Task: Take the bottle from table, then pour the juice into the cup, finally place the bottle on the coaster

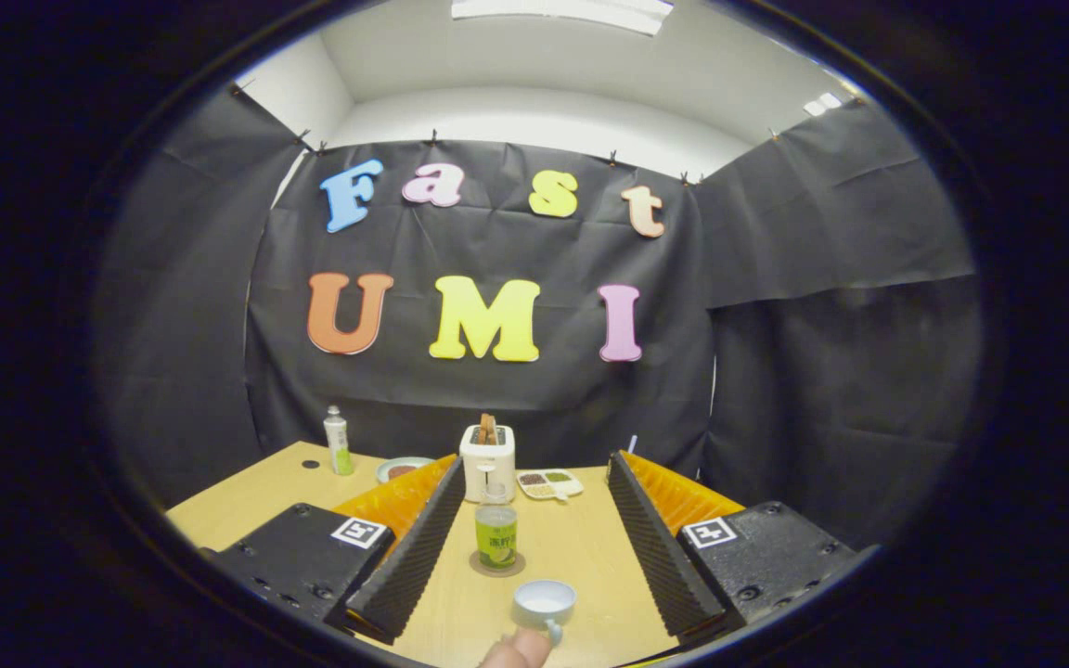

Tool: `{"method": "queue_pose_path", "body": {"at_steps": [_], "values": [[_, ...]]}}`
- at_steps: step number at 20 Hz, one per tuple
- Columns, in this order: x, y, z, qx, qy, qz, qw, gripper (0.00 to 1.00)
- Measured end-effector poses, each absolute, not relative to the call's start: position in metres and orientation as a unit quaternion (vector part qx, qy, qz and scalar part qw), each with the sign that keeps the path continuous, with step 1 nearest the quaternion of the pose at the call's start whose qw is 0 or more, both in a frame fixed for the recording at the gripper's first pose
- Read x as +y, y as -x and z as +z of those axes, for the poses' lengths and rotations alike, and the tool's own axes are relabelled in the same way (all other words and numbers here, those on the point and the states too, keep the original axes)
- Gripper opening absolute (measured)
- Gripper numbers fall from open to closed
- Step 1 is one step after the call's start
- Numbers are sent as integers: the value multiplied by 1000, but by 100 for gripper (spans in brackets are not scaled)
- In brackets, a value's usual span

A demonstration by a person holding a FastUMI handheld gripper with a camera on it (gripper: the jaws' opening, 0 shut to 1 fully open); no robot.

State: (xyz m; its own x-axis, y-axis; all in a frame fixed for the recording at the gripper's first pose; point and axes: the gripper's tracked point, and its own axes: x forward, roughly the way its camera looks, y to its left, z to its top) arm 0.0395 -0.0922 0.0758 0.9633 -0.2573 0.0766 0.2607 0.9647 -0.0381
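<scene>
1. Looking along the gripper (534,520), I see its two ribbed fingers (414,547) spread wide apart, released and grasping nothing, with open tabletop between them.
2. Each finger's black mount carries a small square black-and-white marker; it is a pattern, not writing.
3. The bottle (496,531) stands upright between the fingers, touching neither. It has a green label with pale characters too small for me to read.
4. The bottle sits on a round brownish coaster (497,563), whose rim shows around its base.
5. Nearer than the bottle, also between the fingers, is a small pale cup (545,603) with a handle. Its inside looks whitish; I cannot tell how full it is.
6. A person's fingertip (518,649) shows just beside the cup's handle.
7. Beyond the bottle stands a white toaster (487,461) with brown slices sticking out of its top.
8. Just beside the toaster lies a white divided dish (549,483) holding dark, tan and green bits in separate compartments.
9. On the toaster's other side a pale bowl (402,469) with something brownish in it peeks out behind one finger.
10. Farther off, near the table's far corner, stands a second slim bottle (338,442) with a grey cap and green label; its print is unreadable.
11. A small dark round spot lies on the light wooden table (265,492) near that bottle.
</scene>
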Motion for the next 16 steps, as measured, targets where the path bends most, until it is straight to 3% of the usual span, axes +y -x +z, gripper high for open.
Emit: {"method": "queue_pose_path", "body": {"at_steps": [16], "values": [[-83, 37, 42, -22, -7, -82, 996, 100]]}}
